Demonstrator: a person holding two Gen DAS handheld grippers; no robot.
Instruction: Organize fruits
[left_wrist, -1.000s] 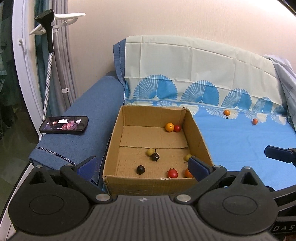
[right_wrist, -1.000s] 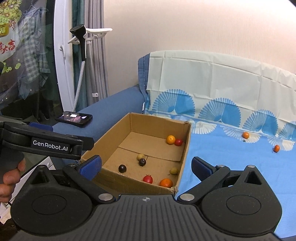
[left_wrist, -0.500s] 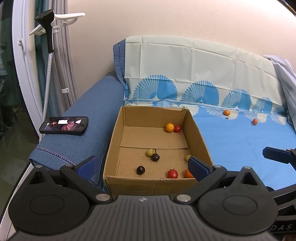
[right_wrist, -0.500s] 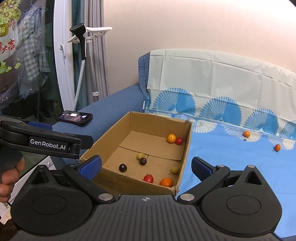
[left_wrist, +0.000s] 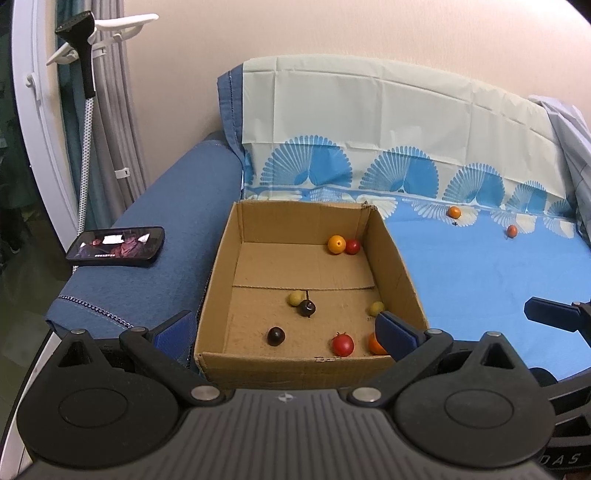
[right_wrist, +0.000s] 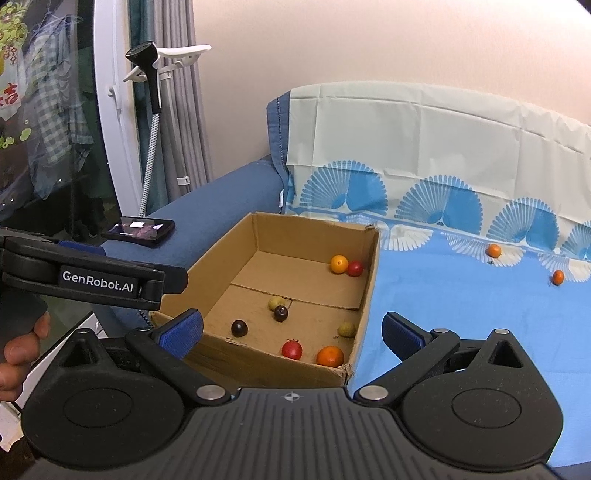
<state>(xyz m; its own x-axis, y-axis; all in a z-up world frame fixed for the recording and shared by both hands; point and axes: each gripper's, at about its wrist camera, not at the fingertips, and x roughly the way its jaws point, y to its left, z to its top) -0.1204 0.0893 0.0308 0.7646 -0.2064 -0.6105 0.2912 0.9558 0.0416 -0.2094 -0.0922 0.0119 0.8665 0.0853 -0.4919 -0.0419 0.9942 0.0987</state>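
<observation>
Eight small fruits are contained in the cardboard box; two orange fruits are left on the blue sheet, far right. Left gripper and right gripper are held spread, empty.

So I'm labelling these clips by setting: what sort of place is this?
Most likely a home living room or bedroom: a blue sofa draped with a patterned sheet, curtains, and a garment steamer on its stand beside them.

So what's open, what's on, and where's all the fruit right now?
cardboard box: open, eight fruits inside
two orange fruits: loose on the blue sheet
phone: screen on
left hand-held gripper: open, empty
right hand-held gripper: open, empty
</observation>
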